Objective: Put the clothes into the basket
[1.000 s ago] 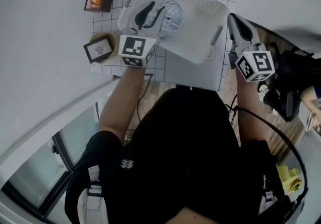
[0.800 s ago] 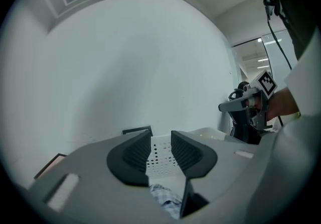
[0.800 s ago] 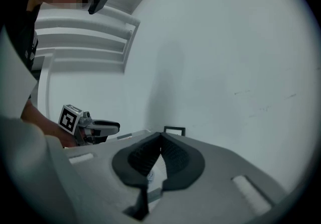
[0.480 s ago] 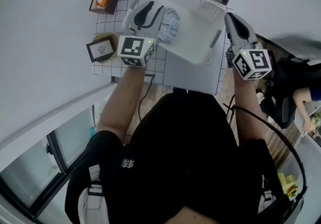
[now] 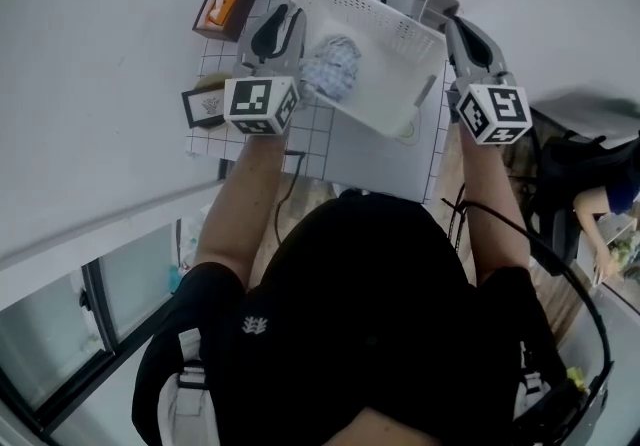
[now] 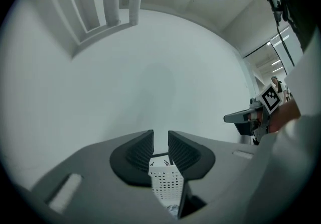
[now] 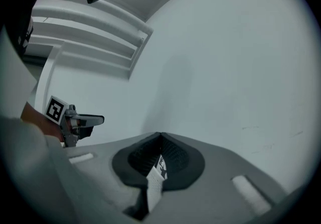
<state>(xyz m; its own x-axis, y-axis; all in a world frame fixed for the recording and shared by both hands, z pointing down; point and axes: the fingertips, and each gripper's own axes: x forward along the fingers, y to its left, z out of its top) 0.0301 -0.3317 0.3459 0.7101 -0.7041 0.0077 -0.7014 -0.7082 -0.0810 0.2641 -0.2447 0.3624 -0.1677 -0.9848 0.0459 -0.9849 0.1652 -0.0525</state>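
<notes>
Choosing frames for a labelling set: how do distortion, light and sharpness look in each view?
Head view: strong fisheye bend, even light, white basket clear, the person's black top nearly featureless. Left gripper view: round dark vignette, flat light on a pale wall, mosaic patch at the top. Right gripper view: same vignette, mosaic patch top left, a soft shadow on the wall.

Head view: above the person's head, steeply down, mid range, onto table (image 5: 312, 126) & basket (image 5: 370, 6). L & R gripper views: just behind own jaws, level, facing the wall (image 6: 160, 77), L at basket's left end, R at its right. All 3 share the basket, v. close in both gripper views.
</notes>
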